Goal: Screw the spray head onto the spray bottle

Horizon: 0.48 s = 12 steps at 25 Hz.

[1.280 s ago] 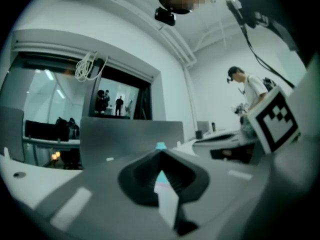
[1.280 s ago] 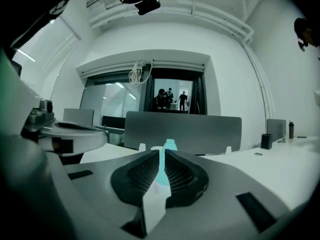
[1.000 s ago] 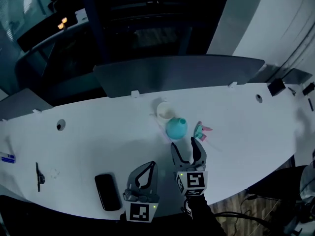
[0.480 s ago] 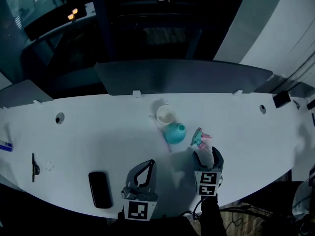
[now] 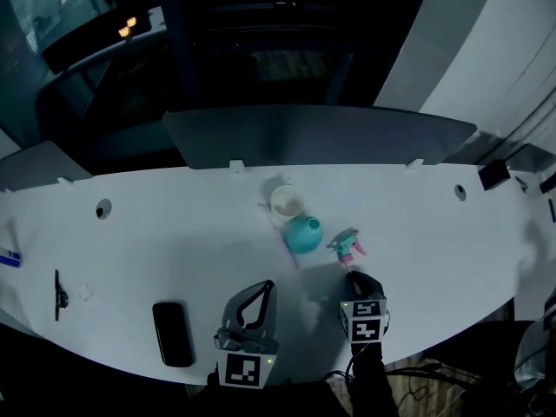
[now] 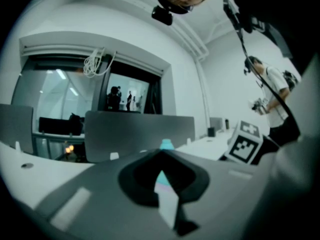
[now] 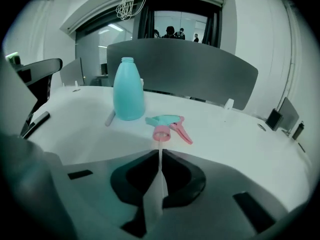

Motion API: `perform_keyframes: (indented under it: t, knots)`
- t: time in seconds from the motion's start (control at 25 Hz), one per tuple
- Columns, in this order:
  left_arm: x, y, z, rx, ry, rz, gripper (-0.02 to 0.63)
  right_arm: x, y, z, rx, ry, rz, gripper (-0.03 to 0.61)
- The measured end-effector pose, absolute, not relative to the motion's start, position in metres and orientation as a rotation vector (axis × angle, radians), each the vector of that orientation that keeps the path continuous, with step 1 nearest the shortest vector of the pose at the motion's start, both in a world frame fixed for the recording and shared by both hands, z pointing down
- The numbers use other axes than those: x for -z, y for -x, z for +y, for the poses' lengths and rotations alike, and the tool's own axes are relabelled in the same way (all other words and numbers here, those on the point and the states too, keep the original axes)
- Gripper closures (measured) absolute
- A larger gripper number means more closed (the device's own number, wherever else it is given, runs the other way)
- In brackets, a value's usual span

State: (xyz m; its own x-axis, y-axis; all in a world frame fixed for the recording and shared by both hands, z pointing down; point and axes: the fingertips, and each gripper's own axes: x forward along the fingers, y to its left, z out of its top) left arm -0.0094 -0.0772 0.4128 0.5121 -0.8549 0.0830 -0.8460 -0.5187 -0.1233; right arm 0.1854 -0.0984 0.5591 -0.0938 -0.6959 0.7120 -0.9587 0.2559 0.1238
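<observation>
Both jaws clenched: L gripper (image 5: 265,289) empty, R gripper (image 5: 354,276) just shut on spray head's (image 7: 167,124) flimsy dip tube (image 7: 160,146); collar (image 7: 161,133) likely firmer hold.

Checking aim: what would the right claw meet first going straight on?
The spray head, lying close ahead on the table. The right claw has just been closing, apparently on the head's thin tube.

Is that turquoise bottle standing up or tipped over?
Upright: the spray bottle stands on its base, neck uppermost and uncapped; the spray head lies apart.
</observation>
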Motion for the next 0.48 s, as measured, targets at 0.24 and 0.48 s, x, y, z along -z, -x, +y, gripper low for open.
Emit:
perform_keyframes:
  t: [0.24, 0.48]
  knots:
    - [-0.409, 0.012, -0.071, 0.188, 2.671, 1.509, 0.609, -0.564, -0.181, -0.094, -0.537, -1.478, -1.855, 0.551]
    - [-0.403, 0.022, -0.065, 0.171, 2.653, 1.528, 0.609, -0.557, -0.177, -0.091, -0.519, -1.502, -1.892, 0.554]
